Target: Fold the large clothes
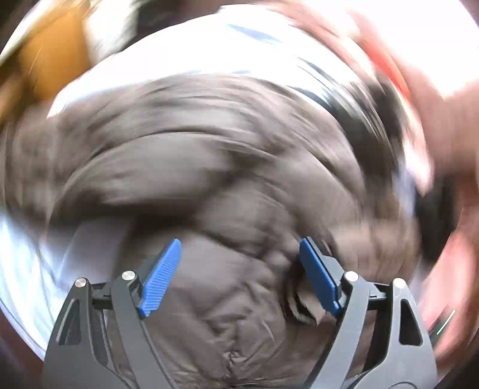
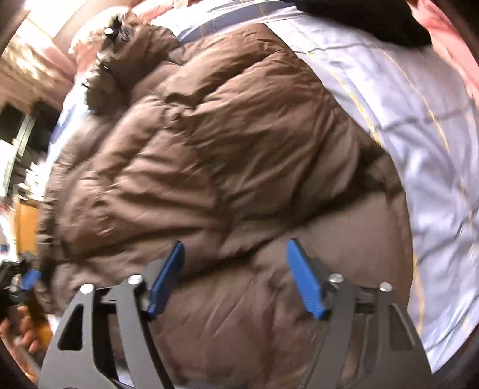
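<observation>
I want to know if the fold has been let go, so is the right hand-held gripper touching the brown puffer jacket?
Cannot tell. In the right wrist view the right hand-held gripper stands open over the brown puffer jacket, nothing pinched, but the blur hides any gap or contact.

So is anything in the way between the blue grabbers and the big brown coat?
Nothing visible. The brown puffy coat lies right under the open right gripper and the open left gripper, on the pale bedsheet. No other thing sits between them.

Pale blue sheet (image 2: 419, 125) with yellow and grey lines. Pink fabric (image 2: 449, 39) at its far edge; black item (image 2: 374, 21) beside that. Orange furniture (image 1: 51, 57), blurred.
</observation>
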Demonstrator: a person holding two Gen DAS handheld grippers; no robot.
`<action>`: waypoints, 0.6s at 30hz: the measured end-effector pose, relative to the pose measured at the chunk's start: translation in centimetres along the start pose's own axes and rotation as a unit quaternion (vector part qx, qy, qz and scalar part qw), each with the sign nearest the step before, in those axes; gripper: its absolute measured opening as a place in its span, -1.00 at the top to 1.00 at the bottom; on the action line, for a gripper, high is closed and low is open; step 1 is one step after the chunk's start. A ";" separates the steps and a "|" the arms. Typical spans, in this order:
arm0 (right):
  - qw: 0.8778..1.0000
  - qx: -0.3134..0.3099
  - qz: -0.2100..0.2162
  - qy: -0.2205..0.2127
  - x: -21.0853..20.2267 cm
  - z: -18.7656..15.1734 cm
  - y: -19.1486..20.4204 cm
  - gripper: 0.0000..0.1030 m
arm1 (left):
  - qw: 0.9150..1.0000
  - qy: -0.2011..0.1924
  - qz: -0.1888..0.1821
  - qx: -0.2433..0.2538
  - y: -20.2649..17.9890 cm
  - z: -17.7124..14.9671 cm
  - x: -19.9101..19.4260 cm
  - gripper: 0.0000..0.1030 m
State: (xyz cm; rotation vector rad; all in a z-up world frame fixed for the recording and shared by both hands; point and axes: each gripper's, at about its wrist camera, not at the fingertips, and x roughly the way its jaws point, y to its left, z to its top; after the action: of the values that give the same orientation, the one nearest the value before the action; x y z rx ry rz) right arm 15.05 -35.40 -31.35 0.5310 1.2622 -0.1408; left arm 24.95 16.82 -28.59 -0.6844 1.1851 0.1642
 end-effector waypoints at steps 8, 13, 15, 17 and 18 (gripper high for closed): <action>0.998 -0.033 0.011 0.049 1.8 -2.6 3.1 -0.43 | 0.969 -0.019 -0.032 -0.242 15.3 2.9 2.7 -0.57; 0.996 -0.006 0.039 0.080 3.2 -2.7 3.1 -0.43 | 0.966 -0.033 -0.015 -0.256 15.9 4.4 4.0 0.84; 0.997 -0.017 0.033 0.072 3.5 -2.2 4.0 -0.43 | 0.964 -0.051 -0.012 -0.260 15.2 4.2 3.5 0.95; 0.998 -0.026 0.026 0.060 3.3 -2.3 4.4 -0.43 | 0.968 -0.079 0.009 -0.239 13.7 4.2 1.6 0.97; 0.998 -0.029 0.025 0.056 2.5 -3.3 3.8 -0.43 | 0.972 -0.102 0.025 -0.211 12.1 4.5 0.4 0.97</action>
State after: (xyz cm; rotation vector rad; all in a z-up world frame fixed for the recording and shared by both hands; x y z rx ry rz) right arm 14.44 -30.10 -33.19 0.5249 1.3559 -0.0326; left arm 23.07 28.84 -32.99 -0.9851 0.9767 0.5276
